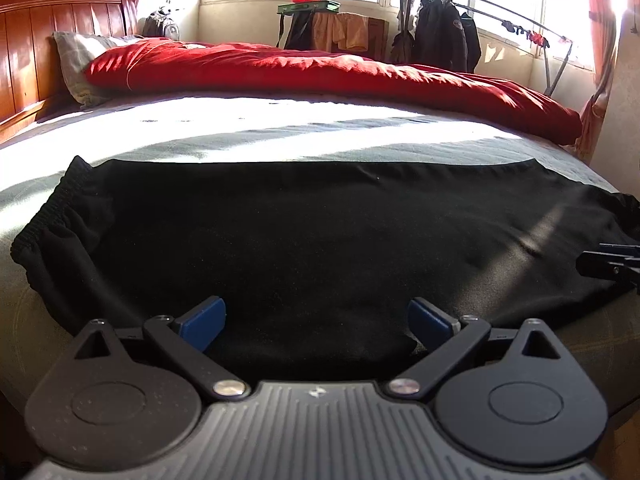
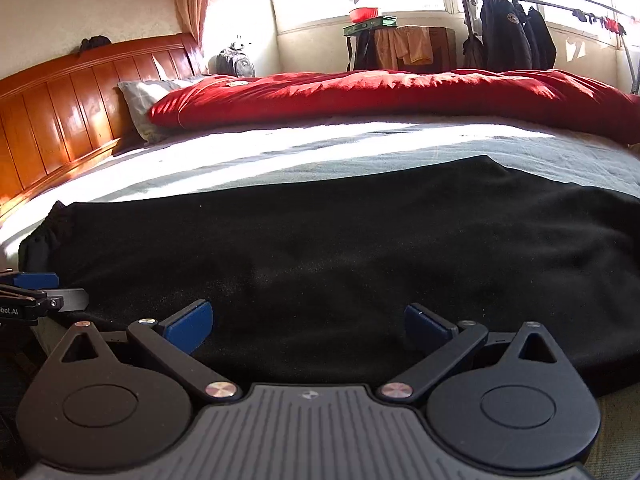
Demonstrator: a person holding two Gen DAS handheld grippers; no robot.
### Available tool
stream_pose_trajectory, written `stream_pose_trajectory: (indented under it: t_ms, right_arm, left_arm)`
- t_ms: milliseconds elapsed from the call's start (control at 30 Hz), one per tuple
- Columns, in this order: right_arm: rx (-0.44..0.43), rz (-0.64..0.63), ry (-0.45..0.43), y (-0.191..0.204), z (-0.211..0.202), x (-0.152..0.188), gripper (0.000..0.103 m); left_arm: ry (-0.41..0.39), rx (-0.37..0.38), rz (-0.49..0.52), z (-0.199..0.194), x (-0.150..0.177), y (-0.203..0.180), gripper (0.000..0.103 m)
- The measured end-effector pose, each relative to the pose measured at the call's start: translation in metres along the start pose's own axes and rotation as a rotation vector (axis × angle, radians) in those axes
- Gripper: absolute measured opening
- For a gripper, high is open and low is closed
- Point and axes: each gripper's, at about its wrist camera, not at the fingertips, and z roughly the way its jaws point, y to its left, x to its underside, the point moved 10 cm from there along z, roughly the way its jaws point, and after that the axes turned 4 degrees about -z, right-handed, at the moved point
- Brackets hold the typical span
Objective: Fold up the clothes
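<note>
Black trousers (image 1: 304, 240) lie flat across the near side of the bed, with the gathered elastic waistband (image 1: 52, 216) at the left. In the right wrist view the same black trousers (image 2: 360, 264) fill the middle. My left gripper (image 1: 317, 322) is open, its blue pads spread wide just over the near edge of the cloth. My right gripper (image 2: 308, 326) is open too, low over the near edge further right. Nothing sits between either pair of fingers. Each gripper shows at the edge of the other's view, the right gripper (image 1: 612, 264) at the far right and the left gripper (image 2: 36, 292) at the far left.
A pale grey sheet (image 1: 280, 128) covers the bed. A red duvet (image 1: 320, 72) lies bunched along the far side, with a grey pillow (image 1: 76, 60) by the wooden headboard (image 1: 48, 40). A clothes rack with dark jackets (image 1: 444, 36) stands by the windows.
</note>
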Motion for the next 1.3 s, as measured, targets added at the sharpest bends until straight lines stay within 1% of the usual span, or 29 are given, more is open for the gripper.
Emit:
stream_pose_trajectory:
  t_ms: [33, 100, 167, 200, 267, 300, 367, 400, 467, 533, 567, 633, 733, 800, 900, 967, 1000, 1067, 1133, 1233, 1300]
  right_arm:
    - [0.017, 0.014, -0.020, -0.011, -0.004, -0.007, 0.103]
    - [0.117, 0.042, -0.037, -0.047, -0.006, -0.019, 0.103]
    - [0.169, 0.083, -0.017, -0.076, -0.003, -0.018, 0.103]
    - [0.181, 0.118, 0.015, -0.092, 0.001, -0.010, 0.103]
    - [0.188, 0.150, 0.043, -0.106, 0.001, 0.005, 0.103]
    - [0.180, 0.133, 0.017, -0.105, -0.008, 0.010, 0.103]
    - [0.192, 0.107, 0.016, -0.100, -0.020, 0.017, 0.103]
    - [0.197, 0.109, 0.000, -0.100, -0.030, 0.018, 0.103]
    - [0.181, 0.129, -0.022, -0.104, -0.040, 0.014, 0.103]
    - [0.223, 0.126, -0.054, -0.120, -0.047, 0.001, 0.103]
    - [0.266, 0.125, -0.060, -0.133, -0.047, -0.005, 0.103]
    - [0.327, 0.154, -0.025, -0.156, -0.042, -0.005, 0.103]
    - [0.393, 0.203, 0.064, -0.183, -0.037, 0.016, 0.103]
    - [0.390, 0.186, 0.044, -0.184, -0.046, 0.025, 0.103]
    - [0.403, 0.177, 0.051, -0.181, -0.056, 0.026, 0.103]
    - [0.412, 0.189, 0.067, -0.183, -0.058, 0.019, 0.103]
    - [0.417, 0.185, 0.060, -0.185, -0.057, 0.010, 0.103]
    - [0.435, 0.162, 0.061, -0.187, -0.051, 0.001, 0.103]
    - [0.453, 0.139, 0.064, -0.189, -0.045, -0.007, 0.103]
    - [0.456, 0.137, 0.124, -0.193, -0.028, 0.000, 0.103]
    - [0.454, 0.156, 0.163, -0.195, -0.020, 0.014, 0.103]
  left_arm:
    - [0.000, 0.003, -0.008, 0.001, -0.001, 0.000, 0.098]
    - [0.001, 0.009, -0.025, 0.002, -0.002, 0.000, 0.098]
    - [0.007, 0.007, -0.030, 0.005, -0.001, -0.001, 0.098]
    - [0.011, 0.003, -0.027, 0.006, 0.001, -0.002, 0.098]
    - [0.011, -0.017, -0.006, 0.006, 0.001, -0.003, 0.098]
    - [0.012, -0.025, 0.003, 0.005, 0.002, -0.004, 0.098]
    - [0.009, -0.024, 0.003, 0.004, -0.001, -0.004, 0.098]
    - [0.003, -0.023, 0.002, 0.004, -0.003, -0.004, 0.098]
    - [-0.012, -0.024, 0.005, 0.005, -0.010, -0.006, 0.098]
    - [-0.024, -0.029, 0.005, 0.009, -0.015, -0.007, 0.098]
    - [-0.023, -0.027, -0.001, 0.012, -0.016, -0.008, 0.098]
    - [-0.009, -0.025, -0.012, 0.017, -0.015, -0.009, 0.098]
    - [0.008, -0.034, 0.013, 0.021, -0.009, -0.010, 0.098]
    - [0.014, -0.035, 0.019, 0.020, -0.009, -0.009, 0.098]
    - [0.010, -0.033, 0.021, 0.017, -0.015, -0.010, 0.098]
    - [-0.009, -0.025, 0.024, 0.016, -0.022, -0.012, 0.098]
    - [-0.016, -0.017, 0.024, 0.016, -0.024, -0.014, 0.098]
    - [-0.023, 0.001, 0.024, 0.016, -0.027, -0.017, 0.098]
    - [-0.020, 0.003, 0.034, 0.018, -0.026, -0.020, 0.098]
    - [-0.001, -0.001, 0.041, 0.022, -0.019, -0.020, 0.098]
    - [0.019, -0.008, 0.040, 0.024, -0.012, -0.017, 0.098]
